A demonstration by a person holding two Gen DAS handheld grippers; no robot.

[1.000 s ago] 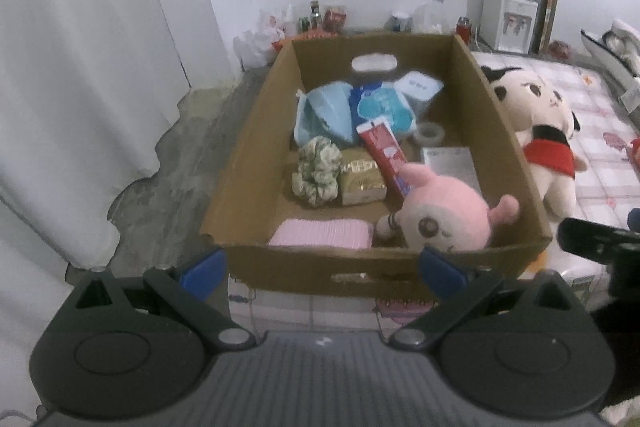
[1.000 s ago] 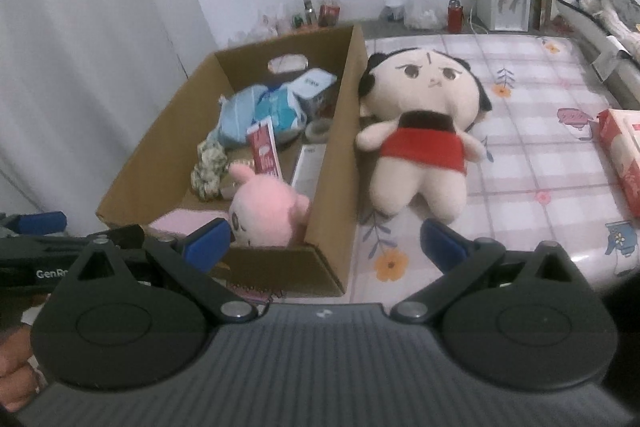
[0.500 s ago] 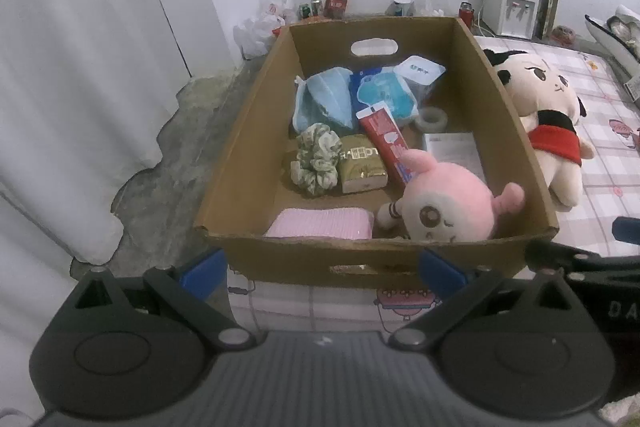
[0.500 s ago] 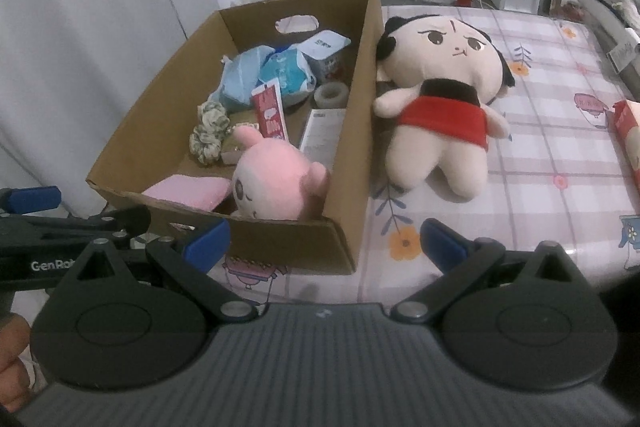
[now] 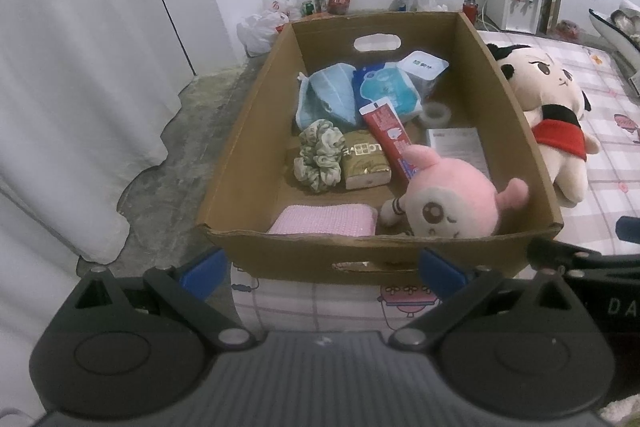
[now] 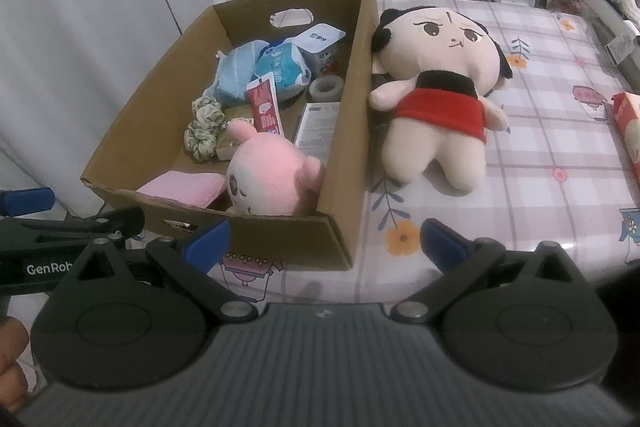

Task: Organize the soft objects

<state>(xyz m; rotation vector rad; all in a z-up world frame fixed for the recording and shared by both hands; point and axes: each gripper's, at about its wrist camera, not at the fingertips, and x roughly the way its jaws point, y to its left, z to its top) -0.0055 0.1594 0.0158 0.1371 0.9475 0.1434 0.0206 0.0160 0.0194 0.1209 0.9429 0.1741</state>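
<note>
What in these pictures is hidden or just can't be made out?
- Pink plush: its lower part sits behind the cardboard box front wall in both views.
- Big doll: the box's right wall covers its near side in the left view.
- Red package: cut off by the right view's edge.
- White leaflet: print too small to read.

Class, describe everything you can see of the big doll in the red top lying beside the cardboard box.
The large cream plush doll with black hair and a red top lies on its back on the checked pink tablecloth, outside the brown cardboard box. It looks soft and stuffed, with an embroidered frowning face, a black collar, stubby arms and legs. Its head and one arm lie against the box's wall. Neither tool touches it.
</note>
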